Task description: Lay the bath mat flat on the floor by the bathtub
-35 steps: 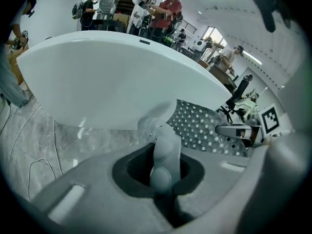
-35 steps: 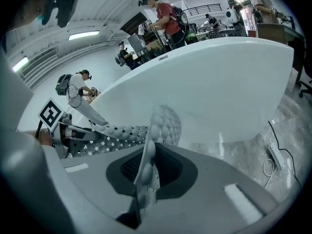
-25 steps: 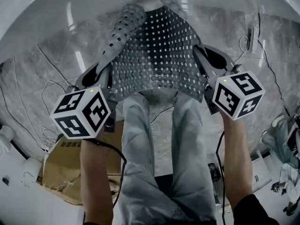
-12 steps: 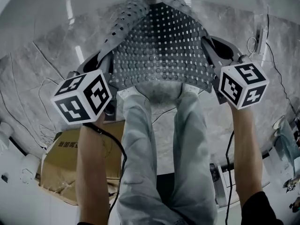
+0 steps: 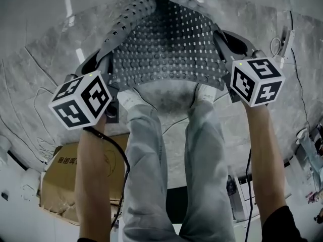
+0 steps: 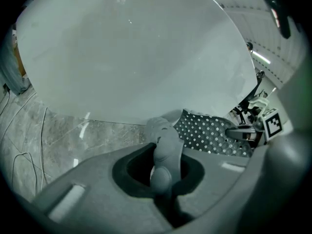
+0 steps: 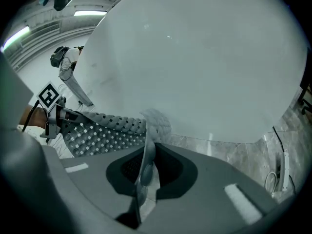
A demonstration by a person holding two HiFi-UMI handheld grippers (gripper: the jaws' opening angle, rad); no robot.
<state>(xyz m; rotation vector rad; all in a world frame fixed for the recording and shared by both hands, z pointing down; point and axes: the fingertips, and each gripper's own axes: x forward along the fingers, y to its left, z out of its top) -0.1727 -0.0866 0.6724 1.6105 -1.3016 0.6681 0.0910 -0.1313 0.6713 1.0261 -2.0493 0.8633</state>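
The mat [image 5: 169,49] is up in the air, not flat on the floor [image 5: 30,84]. It is grey, with round bumps and little square holes. It hangs between the two grippers, in front of the white tub [image 5: 35,9]. Its far end is up by the tub wall, and I cannot tell if it touches it. The mat's left side curls over into a roll.

The left gripper [image 5: 107,67] holds the mat's left edge. In the left gripper view its jaws are nearly together, squeezing a thick fold of mat [image 6: 165,150] between them. The rest of the mat stretches off to the right gripper [image 6: 243,130] on the far side.

The right gripper [image 5: 222,47] holds the mat's right edge. In the right gripper view its jaws are nearly together too, with a thin edge of mat [image 7: 145,167] pinched between them. Past the jaws, that edge bunches up in front of the tub [image 7: 204,67].

The near edge of the mat hangs over the person's shoes [image 5: 130,97]. The person's legs [image 5: 146,170] run down the middle of the head view. A brown box [image 5: 58,180] sits on the floor to the person's left. Thin white wires [image 5: 28,130] lie on the floor on that side. A power strip [image 5: 288,37] lies on the floor on the right, near the tub.
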